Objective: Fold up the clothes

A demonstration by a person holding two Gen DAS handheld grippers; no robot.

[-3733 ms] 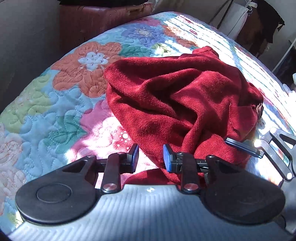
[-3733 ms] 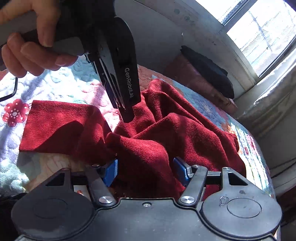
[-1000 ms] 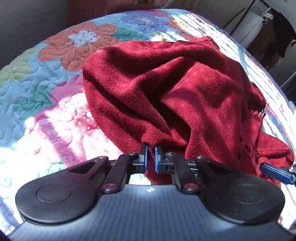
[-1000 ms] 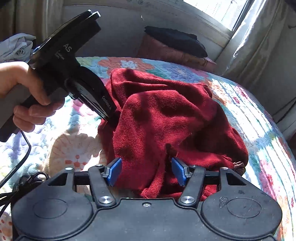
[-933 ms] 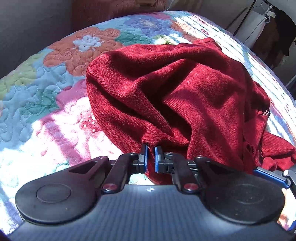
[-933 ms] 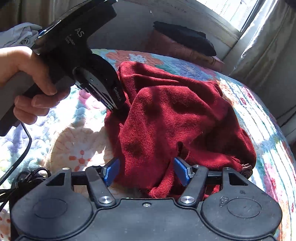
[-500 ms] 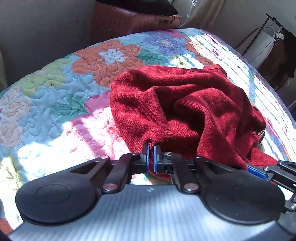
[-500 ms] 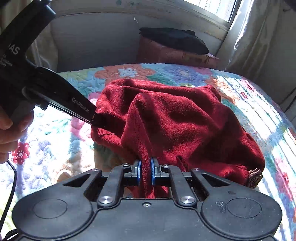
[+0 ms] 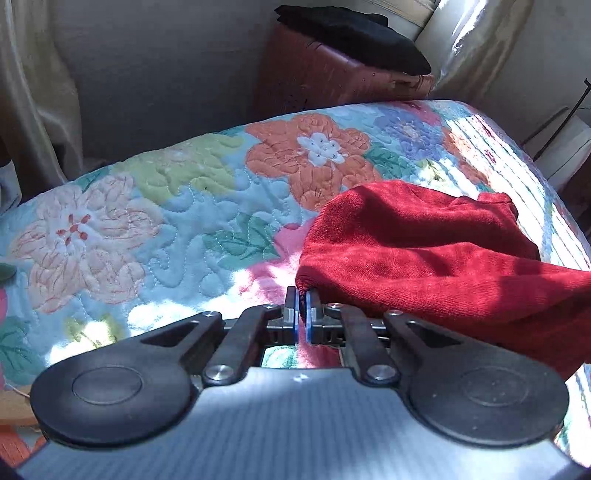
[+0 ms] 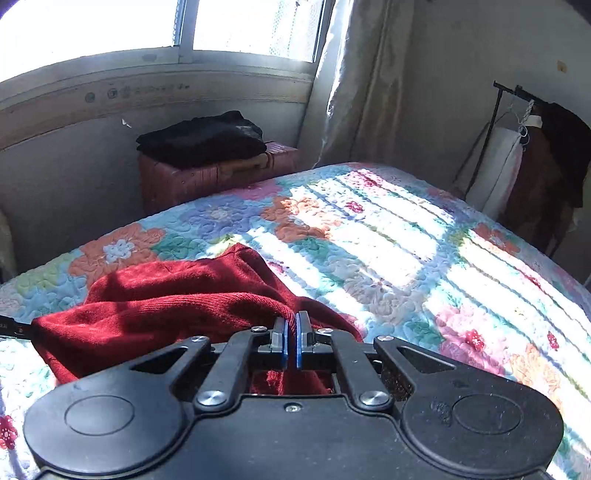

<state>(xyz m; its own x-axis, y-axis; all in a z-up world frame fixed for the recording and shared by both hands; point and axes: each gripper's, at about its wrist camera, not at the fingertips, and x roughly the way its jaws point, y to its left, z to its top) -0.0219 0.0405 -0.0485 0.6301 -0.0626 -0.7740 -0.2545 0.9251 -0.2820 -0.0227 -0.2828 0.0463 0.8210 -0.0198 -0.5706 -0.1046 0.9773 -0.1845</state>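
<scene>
1. Both of my jaws are clamped tight on cloth: my left gripper point(image 9: 301, 295) pinches a hemmed corner of the red sweater point(image 9: 424, 251), and my right gripper point(image 10: 290, 321) bites a ridge of the same sweater point(image 10: 177, 302), with knit showing below between its blue pads.
2. Largest around me is the floral quilt point(image 10: 388, 258) covering the bed; its sunlit right-hand stretch in the right wrist view lies bare and gives me the most room to move.
3. Its far edge curves off toward the wall, and in the left wrist view the quilt point(image 9: 147, 221) lies bare to the left of the sweater.
4. Between my two grips the sweater hangs as a taut band, its lower folds resting on the quilt; its far edge lies near the orange flower point(image 9: 314, 155).
5. Beyond the bed's far edge stands a reddish-brown suitcase point(image 10: 207, 177) with folded black clothing point(image 10: 201, 138) on top, under the window point(image 10: 129, 26).
6. A pale curtain point(image 10: 351, 92) hangs beside the window, and a clothes rack point(image 10: 532, 147) with hanging garments stands past the bed's right edge.
7. At the left edge of the right wrist view a dark finger point(image 10: 13, 326) of my left gripper meets the sweater; faint white lettering shows on it, too small for me to read.
</scene>
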